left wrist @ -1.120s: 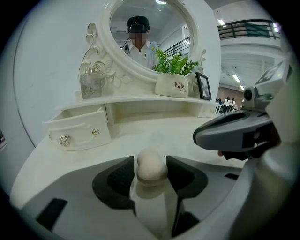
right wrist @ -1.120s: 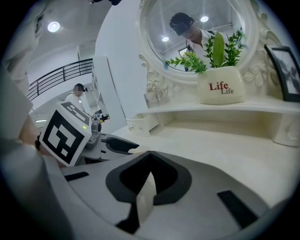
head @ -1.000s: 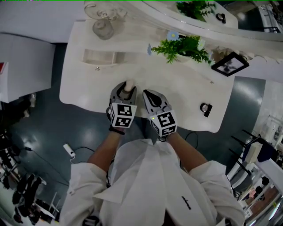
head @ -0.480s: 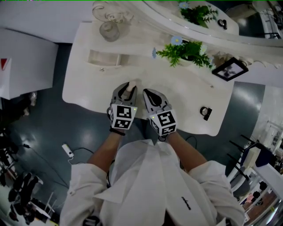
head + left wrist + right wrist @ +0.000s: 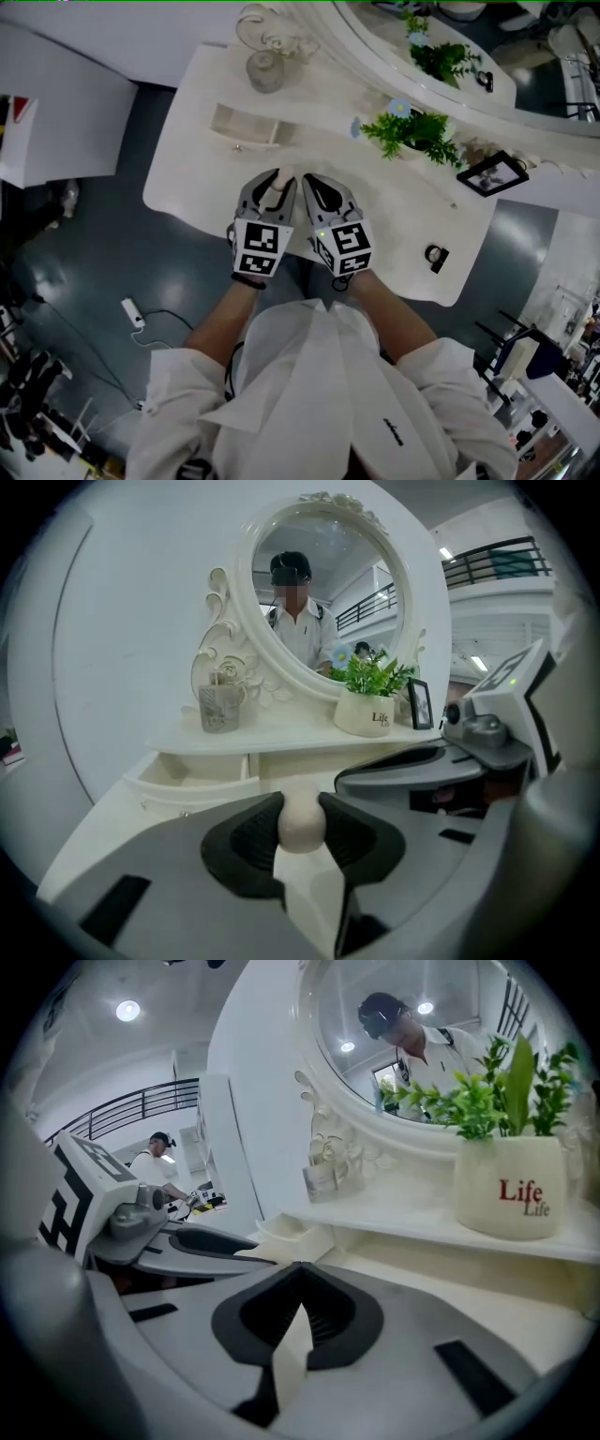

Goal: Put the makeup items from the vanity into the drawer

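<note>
Left claw (image 5: 274,178) is clenched on a small round sponge (image 5: 302,824). Its jaws have just been closing, and the sponge is squeezed between the two dark pads (image 5: 246,841). It is gripped round its middle, most likely so that it cannot roll out while it is carried. The sponge is held over the front part of the table (image 5: 375,202), well apart from the drawer (image 5: 246,127). The right claw (image 5: 300,1274) is shut with nothing in it and is held just beside the left one, likely so that it is out of the way. The drawer is found under the shelf (image 5: 281,733) at the back left and is pulled out, so things can be dropped in from above. No thing is seen in it, but part of its inside is hidden. A glass cup (image 5: 220,708) is set on the shelf, and what is in it cannot be told. A plant (image 5: 487,1091) is set in a white pot (image 5: 511,1185) by the mirror (image 5: 323,592)
</note>
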Demonstrator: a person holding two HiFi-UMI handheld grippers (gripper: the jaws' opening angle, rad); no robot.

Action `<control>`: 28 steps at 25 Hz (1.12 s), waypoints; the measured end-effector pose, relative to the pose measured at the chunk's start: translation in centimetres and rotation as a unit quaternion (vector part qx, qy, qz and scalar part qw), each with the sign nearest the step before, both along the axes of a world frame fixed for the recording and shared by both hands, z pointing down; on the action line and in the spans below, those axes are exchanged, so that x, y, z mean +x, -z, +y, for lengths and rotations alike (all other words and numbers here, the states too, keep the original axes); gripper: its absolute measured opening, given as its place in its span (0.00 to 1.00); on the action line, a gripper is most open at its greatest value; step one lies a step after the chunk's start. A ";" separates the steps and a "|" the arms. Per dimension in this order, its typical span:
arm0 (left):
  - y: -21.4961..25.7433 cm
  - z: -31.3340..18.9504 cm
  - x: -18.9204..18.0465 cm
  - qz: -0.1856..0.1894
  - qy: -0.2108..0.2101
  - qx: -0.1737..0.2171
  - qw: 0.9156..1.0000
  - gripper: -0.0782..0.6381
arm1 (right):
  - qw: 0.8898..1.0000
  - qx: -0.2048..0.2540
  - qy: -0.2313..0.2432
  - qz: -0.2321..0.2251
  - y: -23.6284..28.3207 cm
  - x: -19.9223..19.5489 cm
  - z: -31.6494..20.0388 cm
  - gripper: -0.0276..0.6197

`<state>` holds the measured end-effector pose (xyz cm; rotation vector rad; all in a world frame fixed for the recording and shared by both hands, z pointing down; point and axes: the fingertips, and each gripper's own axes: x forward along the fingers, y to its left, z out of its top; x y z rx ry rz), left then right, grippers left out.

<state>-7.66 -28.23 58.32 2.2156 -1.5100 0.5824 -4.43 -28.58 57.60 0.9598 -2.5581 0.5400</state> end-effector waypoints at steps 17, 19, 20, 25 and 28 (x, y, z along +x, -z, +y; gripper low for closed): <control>1.8 -5.4 -8.1 0.002 0.092 0.037 0.995 0.30 | 0.998 0.042 0.043 -0.009 1.9 -6.5 -5.1 0.07; 1.6 -5.9 -8.5 0.003 0.099 0.037 0.994 0.30 | 0.998 0.041 0.044 -0.010 1.9 -6.8 -5.4 0.07; 1.5 -6.1 -8.7 0.004 0.102 0.037 0.994 0.30 | 0.998 0.041 0.044 -0.010 1.8 -7.0 -5.5 0.07; 1.0 -7.2 -9.1 0.007 0.109 0.037 0.993 0.30 | 0.998 0.045 0.044 -0.010 1.4 -8.0 -6.4 0.07; 0.7 -7.6 -9.2 0.007 0.110 0.037 0.993 0.30 | 0.998 0.048 0.043 -0.011 1.4 -8.4 -7.0 0.07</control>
